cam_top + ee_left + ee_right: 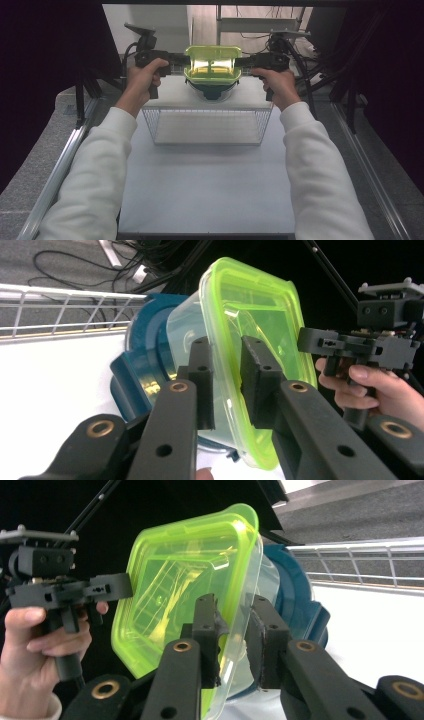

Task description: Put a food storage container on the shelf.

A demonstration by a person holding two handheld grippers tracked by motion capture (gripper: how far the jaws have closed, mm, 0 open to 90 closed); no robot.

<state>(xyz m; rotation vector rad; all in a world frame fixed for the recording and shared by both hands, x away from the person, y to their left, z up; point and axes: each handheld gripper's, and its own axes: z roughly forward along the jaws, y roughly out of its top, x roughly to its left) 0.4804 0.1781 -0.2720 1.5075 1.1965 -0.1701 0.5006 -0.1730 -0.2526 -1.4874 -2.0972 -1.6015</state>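
While clamped at both rims by each gripper's fingers (252, 385), glossy clear container (212, 70) with rounded lime lid (260, 340).

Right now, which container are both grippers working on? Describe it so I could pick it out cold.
Start at the wire basket in the middle of the white table; just beyond its far side, the left gripper and right gripper grip a clear plastic container from either side. It sits above a dark blue one, and its bright yellow-green lid sets it apart.
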